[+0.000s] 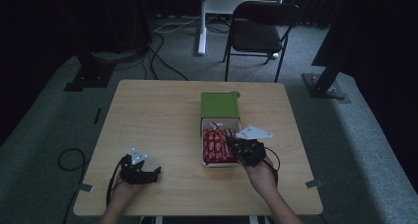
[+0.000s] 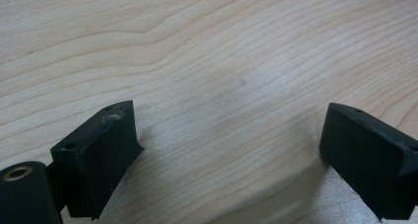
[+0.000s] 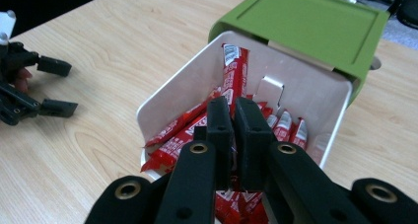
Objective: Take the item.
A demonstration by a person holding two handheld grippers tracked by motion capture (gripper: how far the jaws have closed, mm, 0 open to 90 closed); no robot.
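Dim room, and behind the wooden table (image 1: 148, 115) a black folding chair (image 1: 259, 29) stands by a white post, with cables snaking over the grey floor. On the table sits a white box (image 3: 157, 98), its green lid (image 3: 300, 24) hinged back at the far end, and red snack sticks (image 3: 170, 142) are packed inside. The right gripper (image 3: 232, 118) is over the box, jaws pressed together on one upright red stick (image 3: 234, 68) that leans against the back wall; its lower part is hidden behind the jaws, so the exact pinch point is hard to judge. The right hand (image 1: 261, 177) reaches in from the bottom edge, wrist angled towards the box. Well to the left, the left gripper (image 1: 140, 169) sits low over bare wood, jaws spread wide with nothing between them.
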